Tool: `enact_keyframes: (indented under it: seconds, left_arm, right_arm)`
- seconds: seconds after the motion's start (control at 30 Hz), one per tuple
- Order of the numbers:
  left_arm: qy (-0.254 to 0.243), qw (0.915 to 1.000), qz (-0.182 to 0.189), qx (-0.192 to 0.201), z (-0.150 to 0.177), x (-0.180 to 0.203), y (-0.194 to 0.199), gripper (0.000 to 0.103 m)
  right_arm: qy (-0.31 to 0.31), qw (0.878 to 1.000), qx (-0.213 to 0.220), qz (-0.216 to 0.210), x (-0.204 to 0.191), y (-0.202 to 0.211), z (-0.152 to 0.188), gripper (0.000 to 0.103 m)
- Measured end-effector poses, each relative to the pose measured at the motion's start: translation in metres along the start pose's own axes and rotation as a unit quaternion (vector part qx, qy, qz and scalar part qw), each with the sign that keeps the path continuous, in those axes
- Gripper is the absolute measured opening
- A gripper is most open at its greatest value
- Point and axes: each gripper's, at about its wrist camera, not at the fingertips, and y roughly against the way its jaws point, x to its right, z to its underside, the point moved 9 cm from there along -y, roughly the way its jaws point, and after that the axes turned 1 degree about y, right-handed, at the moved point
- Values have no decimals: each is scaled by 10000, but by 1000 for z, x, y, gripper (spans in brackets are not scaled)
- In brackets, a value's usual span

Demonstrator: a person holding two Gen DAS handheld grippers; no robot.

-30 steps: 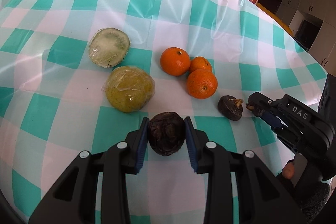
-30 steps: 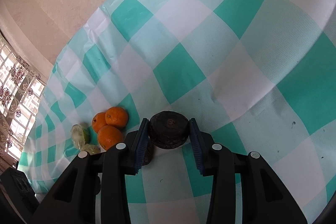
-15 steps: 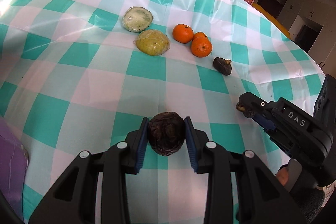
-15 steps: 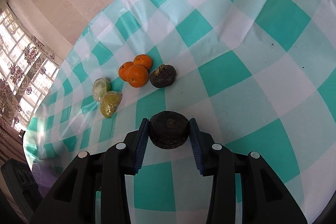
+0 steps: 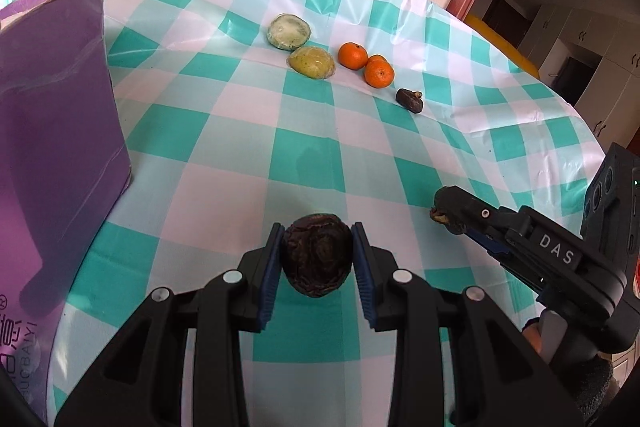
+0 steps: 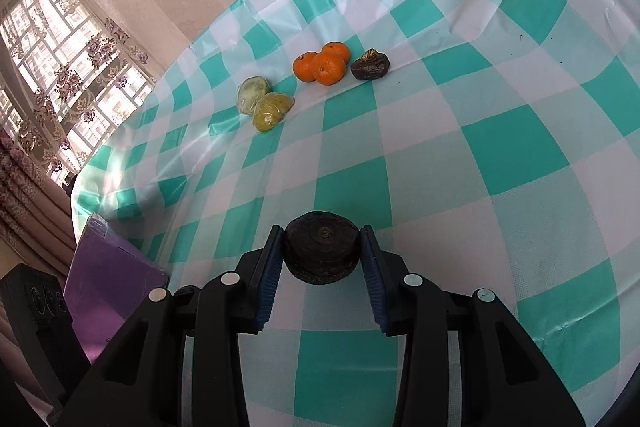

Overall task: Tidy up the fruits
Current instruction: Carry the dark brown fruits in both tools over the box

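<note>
My left gripper (image 5: pixel 317 259) is shut on a dark wrinkled fruit (image 5: pixel 318 261), held above the checked tablecloth. My right gripper (image 6: pixel 322 253) is shut on a second dark round fruit (image 6: pixel 321 251); it also shows at the right of the left wrist view (image 5: pixel 444 209). Far across the table lie three tangerines (image 5: pixel 366 63) (image 6: pixel 322 66), a third dark fruit (image 5: pixel 409 99) (image 6: pixel 370 67), and two plastic-wrapped green fruit pieces (image 5: pixel 312 62) (image 6: pixel 264 105).
A purple box (image 5: pixel 56 131) stands at the left, near the table edge; it also shows in the right wrist view (image 6: pixel 108 283). The round table has a teal-and-white cloth (image 5: pixel 248 155). A wall and curtained window (image 6: pixel 60 39) lie beyond.
Both grippers have pulled back and up from the fruit group, each still holding its dark fruit. The purple box has come into view at the left.
</note>
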Motion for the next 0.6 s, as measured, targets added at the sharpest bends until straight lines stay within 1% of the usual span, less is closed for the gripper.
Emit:
enact_keyframes:
  seconds: [0.3,0.53,0.6]
  left_arm:
    - [-150,9998,-59,147,19,-3,26,34]
    - [-145,9997,10,219,26,-6,38,34]
    - [-155,9994,-26,292,27,-7,44,34]
  right_arm:
    - [386,9988,-180,-255,-24,15,35,39]
    - [475,9980,-289,-290,-32,18,46,39]
    - [498,9978,-285,-328,-36,18,47,39]
